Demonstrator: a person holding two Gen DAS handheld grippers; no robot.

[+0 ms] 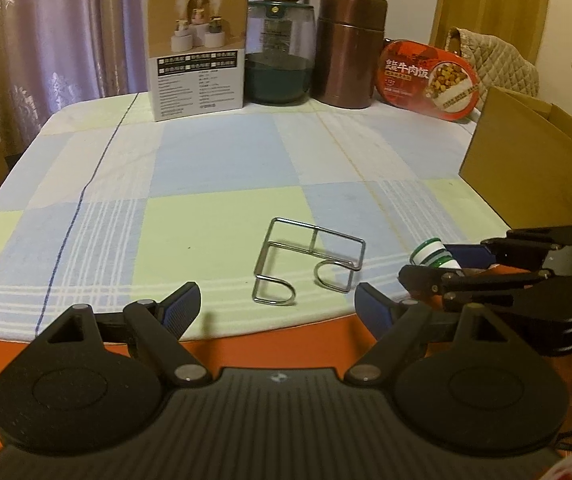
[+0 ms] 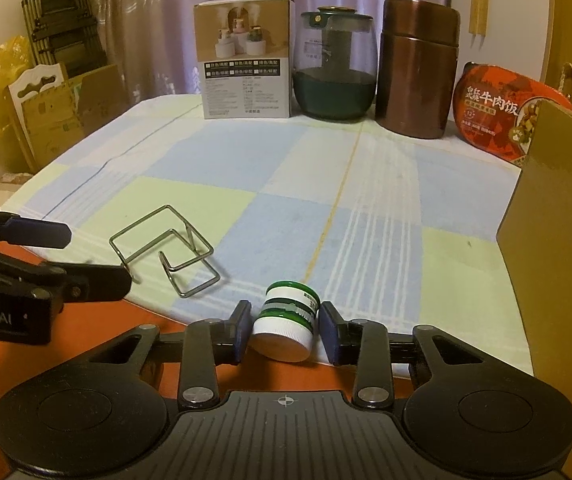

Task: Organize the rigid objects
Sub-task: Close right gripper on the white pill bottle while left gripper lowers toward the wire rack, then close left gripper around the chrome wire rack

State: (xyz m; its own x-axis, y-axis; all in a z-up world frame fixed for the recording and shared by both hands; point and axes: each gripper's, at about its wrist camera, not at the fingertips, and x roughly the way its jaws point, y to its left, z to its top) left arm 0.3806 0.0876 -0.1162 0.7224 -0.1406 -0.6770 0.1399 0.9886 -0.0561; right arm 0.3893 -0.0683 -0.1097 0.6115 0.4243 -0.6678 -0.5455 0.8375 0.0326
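A small white bottle with green bands (image 2: 286, 320) lies on its side on the checked tablecloth (image 2: 286, 184), near the front edge. My right gripper (image 2: 286, 316) straddles it. The blue pads stand close on either side, the left one about touching and a thin gap showing at the right, so it reads as open. In the left wrist view the bottle (image 1: 432, 256) pokes out past those fingers. A bent wire rack (image 1: 318, 229) (image 2: 190, 225) lies left of the bottle. My left gripper (image 1: 278, 296) hovers just in front of the rack, open wide and empty.
Along the back stand a printed carton (image 1: 196, 52), a glass jar with a green base (image 1: 280, 52), a copper canister (image 1: 348, 48) and a red meal tub (image 1: 430, 80). An open cardboard box (image 1: 526, 160) borders the right side. The orange table edge (image 1: 266, 340) lies below both grippers.
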